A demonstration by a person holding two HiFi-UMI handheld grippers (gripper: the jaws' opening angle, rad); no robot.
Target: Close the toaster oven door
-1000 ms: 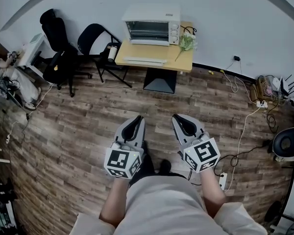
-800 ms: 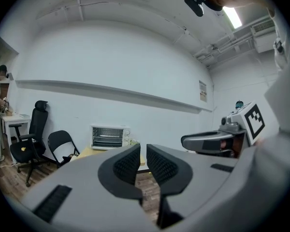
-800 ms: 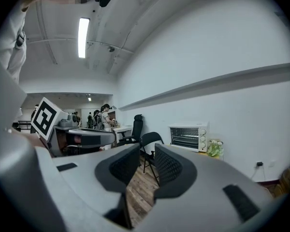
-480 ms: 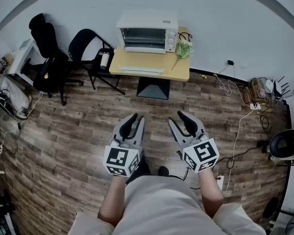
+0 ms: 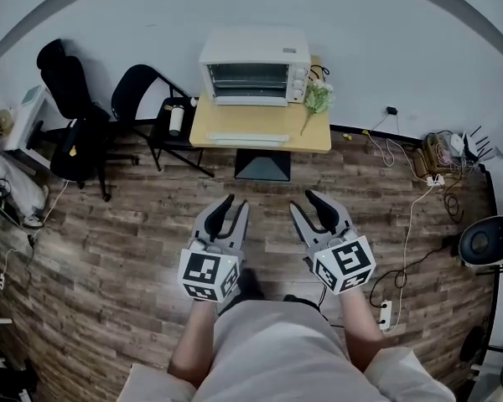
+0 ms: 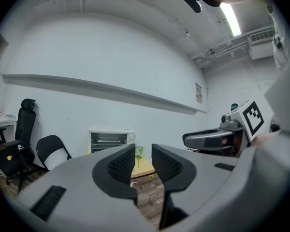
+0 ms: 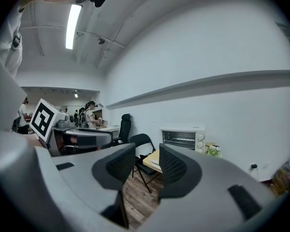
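Note:
A white toaster oven [image 5: 253, 65] stands at the back of a small wooden table [image 5: 314, 132] against the wall, its door [image 5: 247, 138] folded down flat over the tabletop. Both grippers are held low over the wood floor, well short of the table. My left gripper [image 5: 233, 208] and right gripper [image 5: 307, 203] point toward it. Their jaws have just been opening and stand apart with nothing between them. The oven [image 6: 108, 140] shows far off past the left gripper [image 6: 143, 152], and the oven [image 7: 183, 138] also lies beyond the right gripper [image 7: 147, 161].
A black folding chair [image 5: 151, 86] holding a roll [image 5: 175, 120] and an office chair [image 5: 67, 99] stand left of the table. Flowers [image 5: 318, 97] lie beside the oven. Cables and a power strip [image 5: 384, 312] trail over the floor at right. People [image 7: 89, 115] work at a far desk.
Both grippers' jaws went from shut to apart. The person has moved forward, so the table and oven sit a little nearer and more centred in the head view.

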